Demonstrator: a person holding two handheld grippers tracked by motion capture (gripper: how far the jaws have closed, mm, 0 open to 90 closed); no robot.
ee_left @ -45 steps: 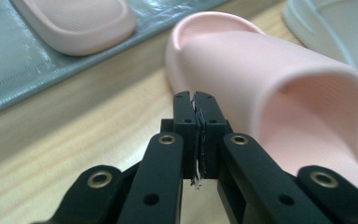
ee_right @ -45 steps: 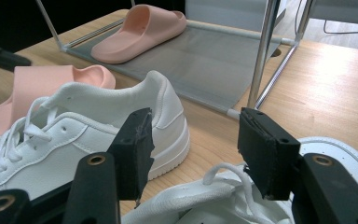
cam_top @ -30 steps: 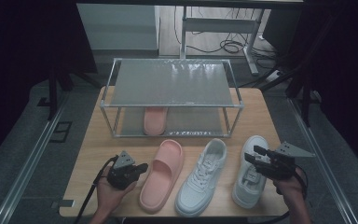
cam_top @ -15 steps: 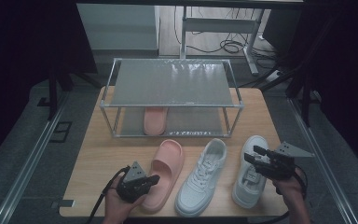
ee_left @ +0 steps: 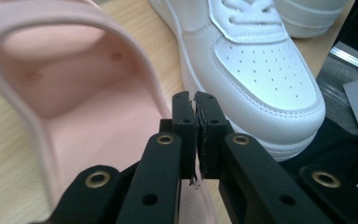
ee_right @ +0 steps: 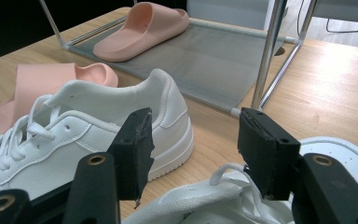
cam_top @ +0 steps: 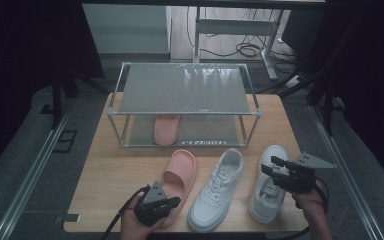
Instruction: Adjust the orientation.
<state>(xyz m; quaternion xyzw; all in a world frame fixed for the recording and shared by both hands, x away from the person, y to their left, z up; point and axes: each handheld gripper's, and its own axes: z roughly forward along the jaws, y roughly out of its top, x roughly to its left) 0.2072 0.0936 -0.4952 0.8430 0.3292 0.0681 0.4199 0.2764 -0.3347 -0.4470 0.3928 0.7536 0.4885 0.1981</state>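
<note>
A pink slipper (cam_top: 179, 172) lies on the wooden table (cam_top: 115, 172), toe toward the rack. Its twin (cam_top: 166, 129) rests on the rack's lower shelf. Two white sneakers lie to its right, one in the middle (cam_top: 218, 189) and one at the right (cam_top: 269, 186). My left gripper (cam_top: 172, 202) hovers at the table slipper's heel with jaws shut; in the left gripper view the gripper (ee_left: 195, 109) sits over the slipper's (ee_left: 74, 98) right rim beside the middle sneaker's toe (ee_left: 261, 65). My right gripper (cam_top: 269, 166) is open over the right sneaker's (ee_right: 200, 205) laces.
A metal two-shelf rack (cam_top: 185, 90) stands at the back of the table, and its near post (ee_right: 268, 56) rises close ahead of the right gripper. Bare wood shows on the left of the table. Cables and desk legs (cam_top: 240, 30) lie on the floor beyond.
My left gripper has moved right and toward the near edge, from beside the slipper to its heel. The right gripper and the shoes have stayed put.
</note>
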